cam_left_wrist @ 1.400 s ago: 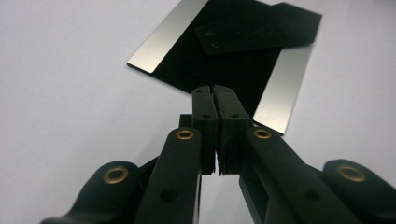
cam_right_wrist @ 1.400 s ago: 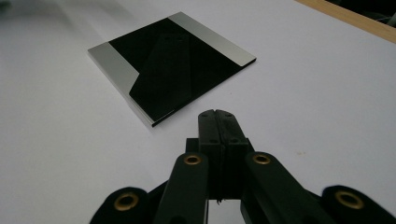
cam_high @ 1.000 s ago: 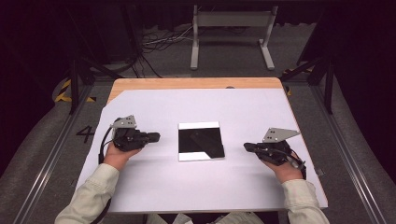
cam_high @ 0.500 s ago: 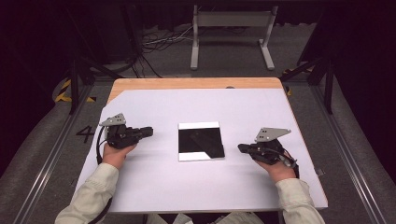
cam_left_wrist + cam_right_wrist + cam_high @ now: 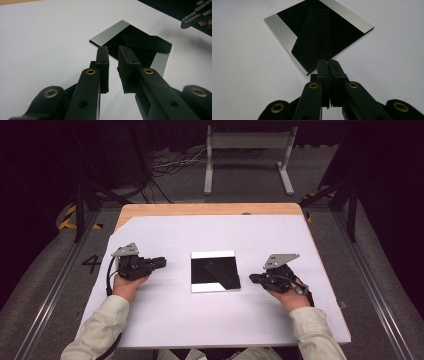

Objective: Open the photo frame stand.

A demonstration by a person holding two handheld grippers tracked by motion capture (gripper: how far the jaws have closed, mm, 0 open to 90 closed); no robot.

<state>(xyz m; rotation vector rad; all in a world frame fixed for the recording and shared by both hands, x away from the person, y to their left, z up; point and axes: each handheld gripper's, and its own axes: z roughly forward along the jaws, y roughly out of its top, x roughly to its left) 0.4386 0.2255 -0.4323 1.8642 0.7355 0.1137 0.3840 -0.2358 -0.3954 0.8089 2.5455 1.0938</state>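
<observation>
Black square plate (image 5: 215,271) flat on white table sheet (image 5: 165,320), nothing on it

High view: fixed above the person's side, facing forward and down; takes in the whole white sheet (image 5: 165,320), floor beyond, forearms entering from the bottom edge.

Left gripper view: rides low over the sheet, close, looking along the left gripper (image 5: 113,62) toward the black-and-silver plate (image 5: 140,42); the right gripper (image 5: 197,13) sits far off at top right.

Right gripper view: same low, near setup along the right gripper (image 5: 328,66), facing the plate from the opposite side.

Shared: the plate and surrounding sheet appear in all three views.
</observation>
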